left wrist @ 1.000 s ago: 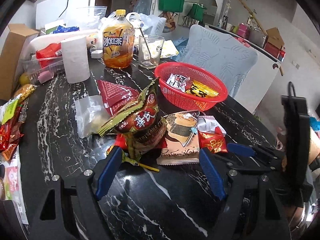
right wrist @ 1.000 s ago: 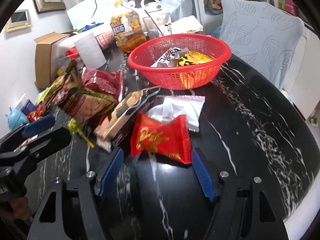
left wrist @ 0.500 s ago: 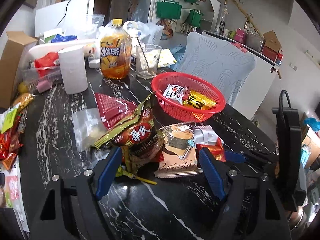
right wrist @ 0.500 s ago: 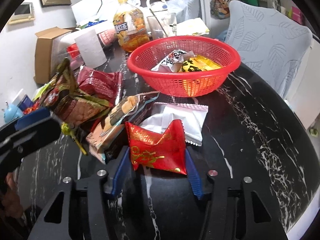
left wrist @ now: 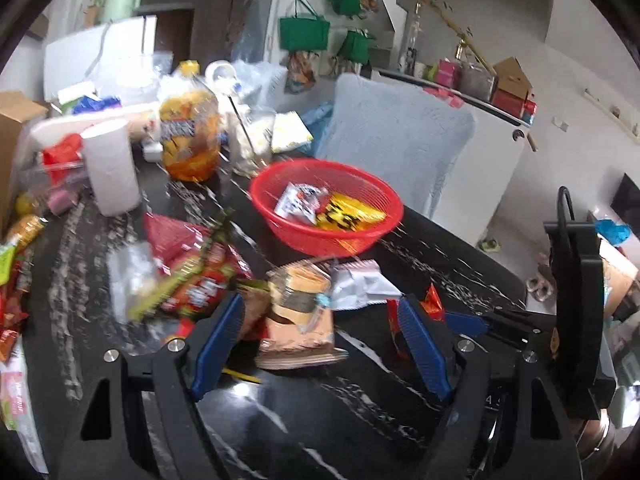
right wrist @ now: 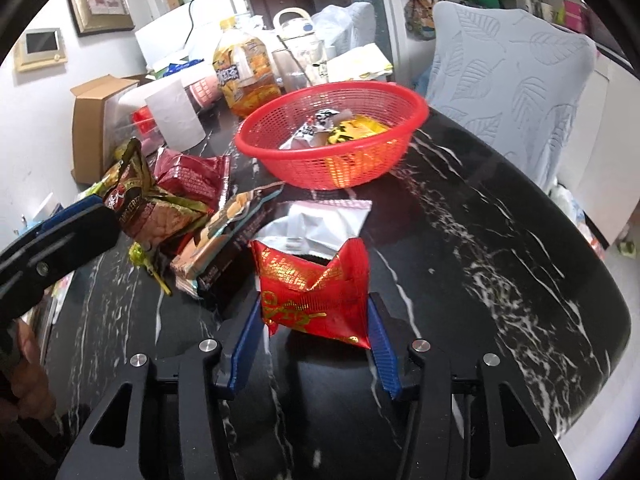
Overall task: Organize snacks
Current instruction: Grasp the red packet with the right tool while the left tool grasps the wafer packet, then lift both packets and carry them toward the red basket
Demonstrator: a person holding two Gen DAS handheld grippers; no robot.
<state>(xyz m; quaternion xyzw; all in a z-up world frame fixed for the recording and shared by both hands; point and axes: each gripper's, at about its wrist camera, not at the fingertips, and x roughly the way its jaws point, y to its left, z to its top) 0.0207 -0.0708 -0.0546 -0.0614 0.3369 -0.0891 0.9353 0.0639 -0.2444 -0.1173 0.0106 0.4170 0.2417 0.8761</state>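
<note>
Worktop: black marble-look worktop (right wrist: 500,240), crowded kitchen room behind.
Clutter: beyond the left fingers, snack bags (left wrist: 200,280), paper roll (left wrist: 112,168), tea bottle (left wrist: 190,136).
Basket: red basket (right wrist: 332,168) ahead of both grippers, holding two packets, perhaps more.
Right gripper (right wrist: 312,332): fingers clamp the red packet (right wrist: 316,288).
Left gripper (left wrist: 320,340): fingers apart, biscuit pack (left wrist: 300,320) between, seemingly untouched.
</note>
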